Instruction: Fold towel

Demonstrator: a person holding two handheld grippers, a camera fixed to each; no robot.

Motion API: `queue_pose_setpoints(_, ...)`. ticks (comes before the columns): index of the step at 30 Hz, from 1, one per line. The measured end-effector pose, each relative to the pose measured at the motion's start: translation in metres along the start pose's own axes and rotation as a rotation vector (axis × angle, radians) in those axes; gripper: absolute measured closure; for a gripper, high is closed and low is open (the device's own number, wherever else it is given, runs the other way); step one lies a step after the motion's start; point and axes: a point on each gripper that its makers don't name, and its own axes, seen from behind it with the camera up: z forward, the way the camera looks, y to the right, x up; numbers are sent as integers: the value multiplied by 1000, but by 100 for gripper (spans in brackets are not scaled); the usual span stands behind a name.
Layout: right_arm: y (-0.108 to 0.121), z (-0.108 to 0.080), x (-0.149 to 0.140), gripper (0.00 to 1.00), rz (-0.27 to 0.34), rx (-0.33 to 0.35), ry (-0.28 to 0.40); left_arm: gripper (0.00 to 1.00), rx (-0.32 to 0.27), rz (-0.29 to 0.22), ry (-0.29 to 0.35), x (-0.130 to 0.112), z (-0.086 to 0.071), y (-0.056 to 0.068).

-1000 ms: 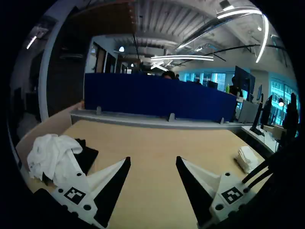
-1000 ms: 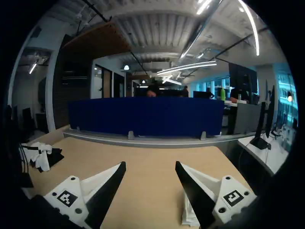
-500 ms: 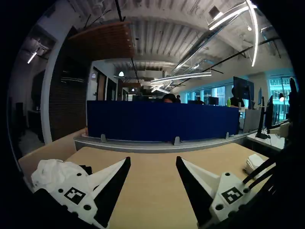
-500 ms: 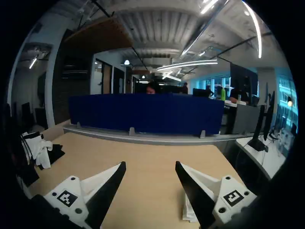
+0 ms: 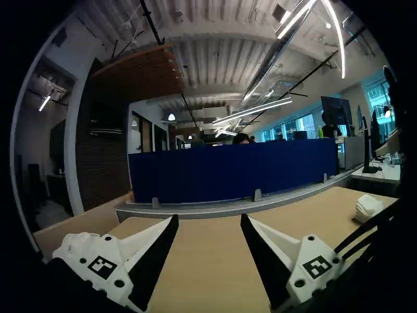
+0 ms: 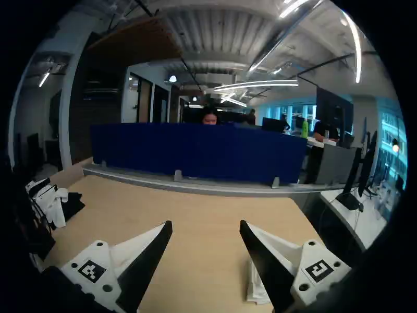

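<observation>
Left gripper [image 5: 208, 219] spread over open desk [image 5: 208, 261]; folded towel [image 5: 367, 206] near its right edge. Right gripper [image 6: 206, 225] spread too; crumpled towel [image 6: 54, 201] at left edge, blue partition [image 6: 198, 151] along far edge.

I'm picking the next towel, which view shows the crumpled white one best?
Right gripper view: the crumpled white towel lies far left on the desk, mostly visible. In left gripper view a lump peeks from behind a finger.

wood desk [image 6: 208, 219] | blue divider [image 6: 198, 151] | ceiling strip lights [image 5: 307, 21] | windows [image 6: 388, 125]
</observation>
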Motion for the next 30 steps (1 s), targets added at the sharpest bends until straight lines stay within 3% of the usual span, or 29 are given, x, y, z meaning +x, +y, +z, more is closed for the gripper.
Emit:
queue_pose_setpoints(8, -3, 18, -3, 0, 5, -18, 7, 12, 30, 21, 8, -38, -1, -12)
queue_pose_setpoints(21, -26, 39, -29, 0, -63, -3, 2, 12, 59, -25, 14, -98, 3, -23)
queue_pose_setpoints(30, -33, 48, -38, 0, -88, 5, -2, 12, 67, -54, -4, -121, 4, -24)
